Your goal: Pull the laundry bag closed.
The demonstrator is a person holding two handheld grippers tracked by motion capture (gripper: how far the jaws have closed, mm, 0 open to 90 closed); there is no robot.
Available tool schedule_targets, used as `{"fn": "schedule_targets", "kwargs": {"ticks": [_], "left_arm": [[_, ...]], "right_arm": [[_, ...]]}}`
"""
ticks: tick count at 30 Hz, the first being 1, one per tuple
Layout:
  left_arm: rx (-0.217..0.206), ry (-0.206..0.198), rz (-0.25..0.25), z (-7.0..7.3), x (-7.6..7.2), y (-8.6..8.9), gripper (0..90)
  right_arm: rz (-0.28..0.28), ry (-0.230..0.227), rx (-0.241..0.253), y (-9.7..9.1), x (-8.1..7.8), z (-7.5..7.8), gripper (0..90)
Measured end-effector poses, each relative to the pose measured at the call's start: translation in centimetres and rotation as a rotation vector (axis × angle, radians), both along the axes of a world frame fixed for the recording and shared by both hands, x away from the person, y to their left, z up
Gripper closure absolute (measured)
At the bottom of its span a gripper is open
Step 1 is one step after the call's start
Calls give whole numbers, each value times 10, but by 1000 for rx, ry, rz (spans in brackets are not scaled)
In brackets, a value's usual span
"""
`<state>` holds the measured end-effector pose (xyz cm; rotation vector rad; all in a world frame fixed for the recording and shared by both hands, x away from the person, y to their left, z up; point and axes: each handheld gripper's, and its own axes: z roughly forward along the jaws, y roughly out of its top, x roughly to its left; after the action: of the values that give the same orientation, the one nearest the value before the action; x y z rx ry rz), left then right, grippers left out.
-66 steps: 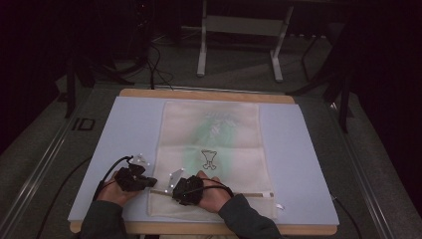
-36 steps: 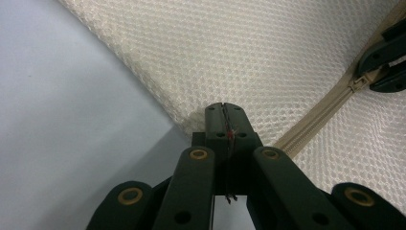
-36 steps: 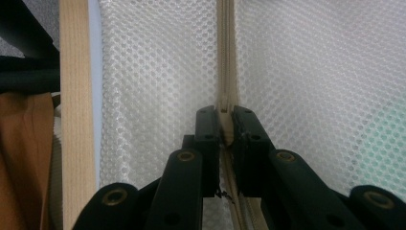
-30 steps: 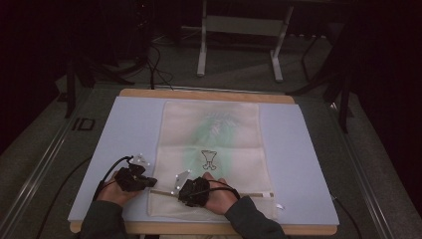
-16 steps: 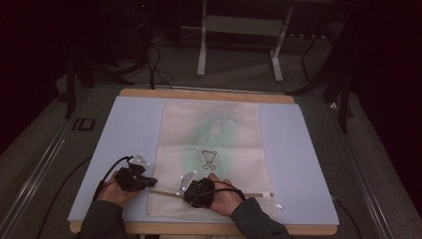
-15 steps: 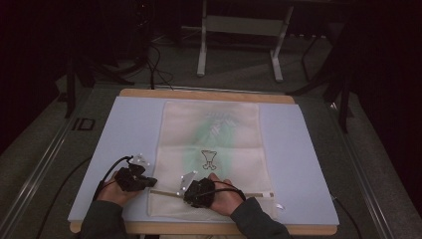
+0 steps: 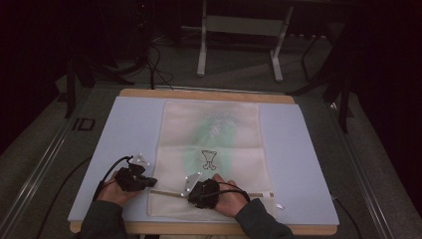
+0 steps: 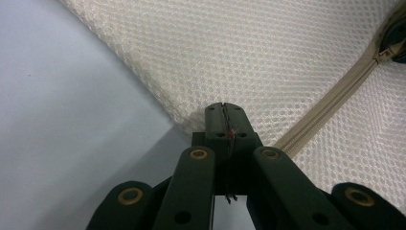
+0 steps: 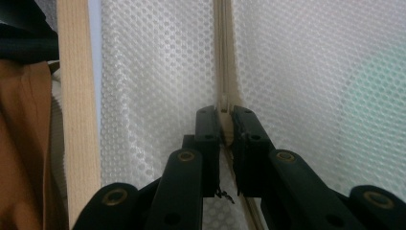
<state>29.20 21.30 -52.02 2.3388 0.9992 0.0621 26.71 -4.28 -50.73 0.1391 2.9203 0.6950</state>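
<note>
Currently, the mesh bag point(image 7: 211, 159) lies flat on the surface point(image 7: 124, 129). Left tool point(image 8: 225, 112) is clamped on the bag's edge near its corner. Right tool point(image 9: 226, 115) is closed on the zipper pull point(image 9: 223, 103), along the zipper point(image 8: 330, 103) near the bag's front end.

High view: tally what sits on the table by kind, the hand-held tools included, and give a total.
Mesh bag with a zipper: 1
Light blue mat under it: 1
Gripper: 2, the left gripper shut on the bag's corner, the right gripper shut on the zipper
Total: 4
</note>
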Motion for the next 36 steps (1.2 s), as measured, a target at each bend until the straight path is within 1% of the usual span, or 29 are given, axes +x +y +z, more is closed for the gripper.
{"fn": "schedule_targets", "kwargs": {"ticks": [7,8,16,25,36], "left_arm": [[0,1,1,0,0,0,898],[0,1,1,0,0,0,898],[-3,3,3,0,0,0,898],[-3,3,2,0,0,0,898],[1,3,1,0,0,0,898]], "right_arm": [[-13,1,4,-7,0,0,824],[-8,-1,5,-8,0,0,824],[-23,7,14,-16,1,-1,824],[-36,14,14,-24,1,0,824],[-38,3,8,-31,1,0,824]]}}
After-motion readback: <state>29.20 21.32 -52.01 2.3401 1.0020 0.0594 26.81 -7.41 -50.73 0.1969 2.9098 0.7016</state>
